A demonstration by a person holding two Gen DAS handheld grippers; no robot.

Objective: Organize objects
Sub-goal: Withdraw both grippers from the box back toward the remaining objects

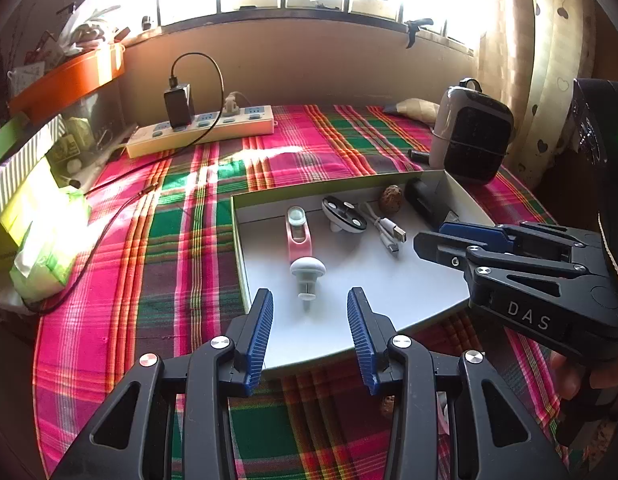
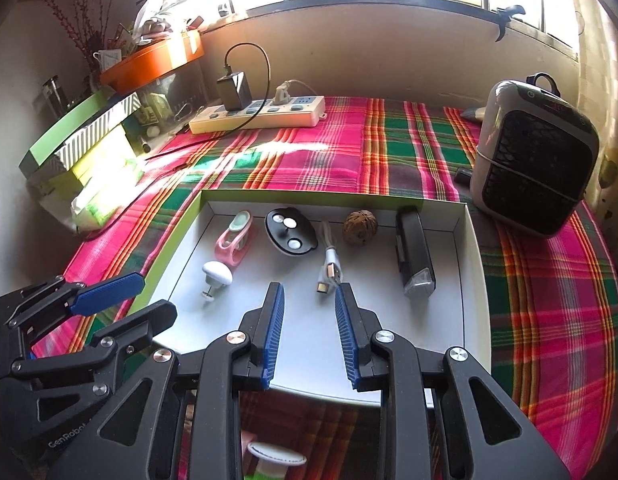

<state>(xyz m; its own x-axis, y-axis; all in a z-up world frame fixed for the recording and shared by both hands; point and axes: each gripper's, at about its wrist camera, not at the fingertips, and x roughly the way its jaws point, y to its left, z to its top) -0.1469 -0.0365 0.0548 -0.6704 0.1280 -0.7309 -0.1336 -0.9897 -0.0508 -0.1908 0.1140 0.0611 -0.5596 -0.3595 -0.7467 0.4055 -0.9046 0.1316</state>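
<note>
While both the left gripper (image 1: 310, 318) and right gripper (image 2: 310, 314) hover with jaws parted and empty, a careless dip could scatter the cable (image 2: 330, 269) lying mid-tray (image 2: 471, 240).

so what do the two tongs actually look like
Both are the same build: black plastic linkage arms with triangular cutouts and round silver pivot screws, ending in ribbed blue pads. The left tongs show "GenRobot" lettering on the body in the right wrist view; the right tongs carry white "DAS" lettering in the left wrist view. No cables or sleeves are visible.
</note>
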